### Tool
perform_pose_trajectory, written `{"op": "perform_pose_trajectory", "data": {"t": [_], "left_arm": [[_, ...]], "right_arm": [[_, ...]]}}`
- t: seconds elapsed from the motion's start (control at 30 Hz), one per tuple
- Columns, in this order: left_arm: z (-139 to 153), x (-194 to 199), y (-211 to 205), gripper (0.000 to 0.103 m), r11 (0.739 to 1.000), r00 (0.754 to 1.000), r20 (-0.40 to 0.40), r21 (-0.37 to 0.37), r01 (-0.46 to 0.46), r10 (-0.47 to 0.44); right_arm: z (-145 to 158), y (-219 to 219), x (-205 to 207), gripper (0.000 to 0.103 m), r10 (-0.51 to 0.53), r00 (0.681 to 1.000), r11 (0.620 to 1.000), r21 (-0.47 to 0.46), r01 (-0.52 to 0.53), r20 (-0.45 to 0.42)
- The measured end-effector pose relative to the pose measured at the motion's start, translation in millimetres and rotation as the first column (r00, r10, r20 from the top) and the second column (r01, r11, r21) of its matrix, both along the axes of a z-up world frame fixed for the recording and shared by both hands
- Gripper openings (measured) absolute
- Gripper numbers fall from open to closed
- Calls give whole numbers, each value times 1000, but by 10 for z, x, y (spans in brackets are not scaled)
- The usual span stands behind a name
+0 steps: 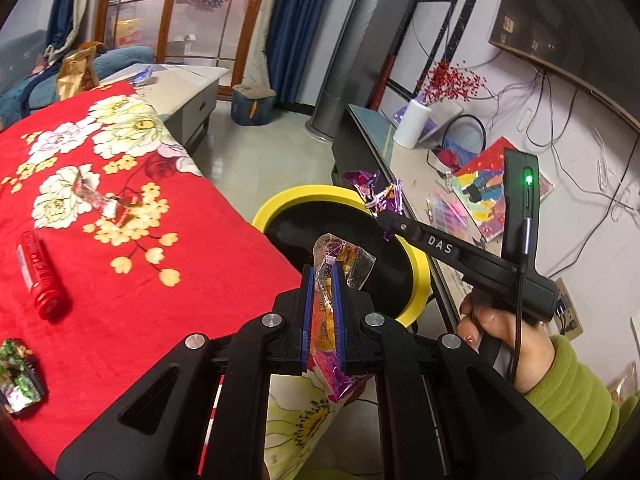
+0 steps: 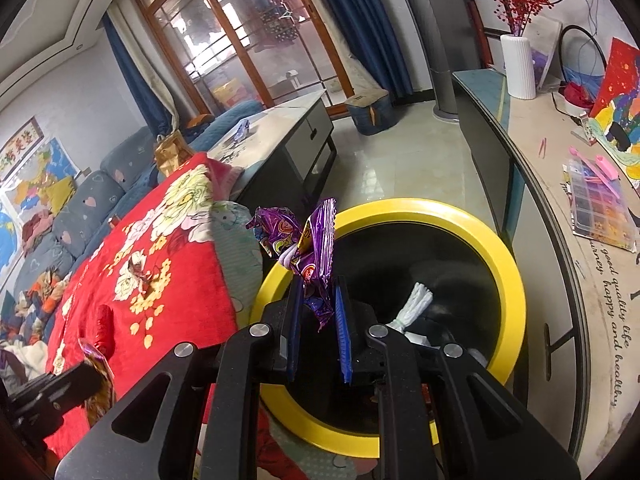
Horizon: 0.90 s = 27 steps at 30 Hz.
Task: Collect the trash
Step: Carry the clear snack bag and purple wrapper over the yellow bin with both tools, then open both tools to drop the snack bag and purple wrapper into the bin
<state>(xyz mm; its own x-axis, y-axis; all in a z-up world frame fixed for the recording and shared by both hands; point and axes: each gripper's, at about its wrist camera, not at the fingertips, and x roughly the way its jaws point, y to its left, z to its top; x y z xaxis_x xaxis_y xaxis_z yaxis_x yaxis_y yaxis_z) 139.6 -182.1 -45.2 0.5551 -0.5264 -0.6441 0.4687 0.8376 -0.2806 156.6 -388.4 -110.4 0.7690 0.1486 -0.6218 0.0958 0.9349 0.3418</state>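
Left tool point(image 1: 323, 280) clamps clear wrapper point(image 1: 340, 256); right tool point(image 2: 318, 300) clamps purple wrapper point(image 2: 308, 240) over yellow-rimmed bin point(image 2: 508, 264).

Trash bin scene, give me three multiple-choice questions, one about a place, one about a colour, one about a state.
1. Where does the red tube lie?
A. on the floral blanket
B. inside the bin
C. on the floor

2. What colour is the trash bin rim?
A. blue
B. yellow
C. white

3. What is the right gripper doing?
A. open and empty
B. shut on the purple wrapper
C. resting on the blanket

Answers: 1 A, the tube rests on the red fabric. 2 B, a yellow ring surrounds the black interior. 3 B, the wrapper sits pinched between the blue pads above the bin.
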Motion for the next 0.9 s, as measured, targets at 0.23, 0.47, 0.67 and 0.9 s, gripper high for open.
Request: {"op": "perform_pose_trajectory", "data": {"t": [0.23, 0.47, 0.67, 0.9], "left_arm": [[-88, 36, -260, 5, 998, 999, -6, 22, 50, -50], [-167, 140, -467, 5, 996, 997, -6, 46, 81, -81], [-245, 286, -590, 5, 994, 996, -18, 72, 85, -84], [-327, 450, -696, 5, 991, 997, -29, 102, 81, -78]], "right_arm": [[-97, -159, 1, 15, -26, 999, 1000, 17, 26, -31], [-225, -373, -25, 15, -71, 996, 997, 33, 73, -62], [-321, -497, -35, 15, -93, 992, 995, 40, 97, -81], [-390, -559, -35, 16, -97, 990, 994, 47, 102, -99]]}}
